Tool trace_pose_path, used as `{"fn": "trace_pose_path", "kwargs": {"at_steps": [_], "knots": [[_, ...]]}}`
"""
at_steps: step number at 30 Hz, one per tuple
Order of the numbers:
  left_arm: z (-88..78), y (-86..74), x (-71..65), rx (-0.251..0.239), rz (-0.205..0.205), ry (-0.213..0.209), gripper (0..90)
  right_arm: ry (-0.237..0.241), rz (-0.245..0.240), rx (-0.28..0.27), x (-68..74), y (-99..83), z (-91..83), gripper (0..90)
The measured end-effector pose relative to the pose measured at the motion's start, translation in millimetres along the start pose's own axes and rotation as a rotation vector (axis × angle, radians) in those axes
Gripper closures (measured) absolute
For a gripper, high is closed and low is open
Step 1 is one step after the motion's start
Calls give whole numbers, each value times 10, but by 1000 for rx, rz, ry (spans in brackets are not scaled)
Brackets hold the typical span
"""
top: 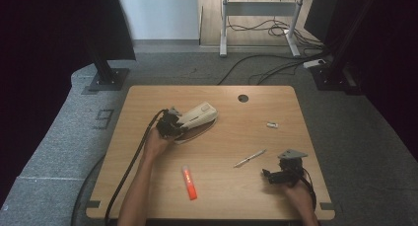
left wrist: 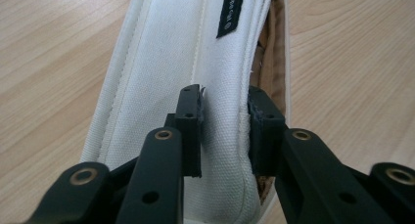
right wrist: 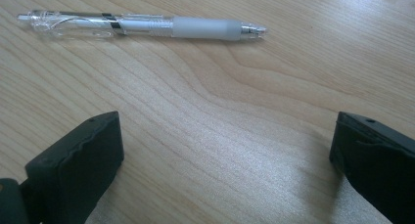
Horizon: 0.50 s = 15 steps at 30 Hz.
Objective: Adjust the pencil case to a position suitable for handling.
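White canvas is pinched between the jaws of the left tool (left wrist: pixel 224 123), whose pads are pressed onto one fabric wall of a pencil case (top: pixel 198 115) at its near end; the case is found in the left half of the table (top: pixel 256 196), toward the far edge, lying slantwise with its open mouth showing a tan lining. That grip on a single wall is judged to be meant for holding the mouth open or steadying the case while something is put in. The right tool (top: pixel 266 173) is rested near the right front corner, its jaws spread wide with nothing between them, pointed at a clear pen (right wrist: pixel 142 25) lying just beyond its tips on bare wood. An orange marker (top: pixel 189 182) lies near the front edge, well apart from both tools, and a small white object (top: pixel 272 125) sits toward the right edge. Open wood is left between pen and case, so a carry across is judged unobstructed.
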<state>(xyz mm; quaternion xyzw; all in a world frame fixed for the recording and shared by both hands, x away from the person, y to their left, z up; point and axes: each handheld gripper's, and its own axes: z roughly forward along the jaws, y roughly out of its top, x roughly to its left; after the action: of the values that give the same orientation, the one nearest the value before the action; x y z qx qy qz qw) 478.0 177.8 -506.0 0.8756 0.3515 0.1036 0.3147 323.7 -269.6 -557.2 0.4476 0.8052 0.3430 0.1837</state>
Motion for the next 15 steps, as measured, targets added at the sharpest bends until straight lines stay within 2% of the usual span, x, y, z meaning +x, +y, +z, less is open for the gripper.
{"fn": "trace_pose_path", "kwargs": {"at_steps": [13, 15], "knots": [[-260, -125, -103, -24, -49, -39, 768, 0, 0, 0, 0, 0, -1, 0], [-308, -172, -117, -33, -70, -51, 768, -1, 1, -1, 0, 0, -2, 0]]}}
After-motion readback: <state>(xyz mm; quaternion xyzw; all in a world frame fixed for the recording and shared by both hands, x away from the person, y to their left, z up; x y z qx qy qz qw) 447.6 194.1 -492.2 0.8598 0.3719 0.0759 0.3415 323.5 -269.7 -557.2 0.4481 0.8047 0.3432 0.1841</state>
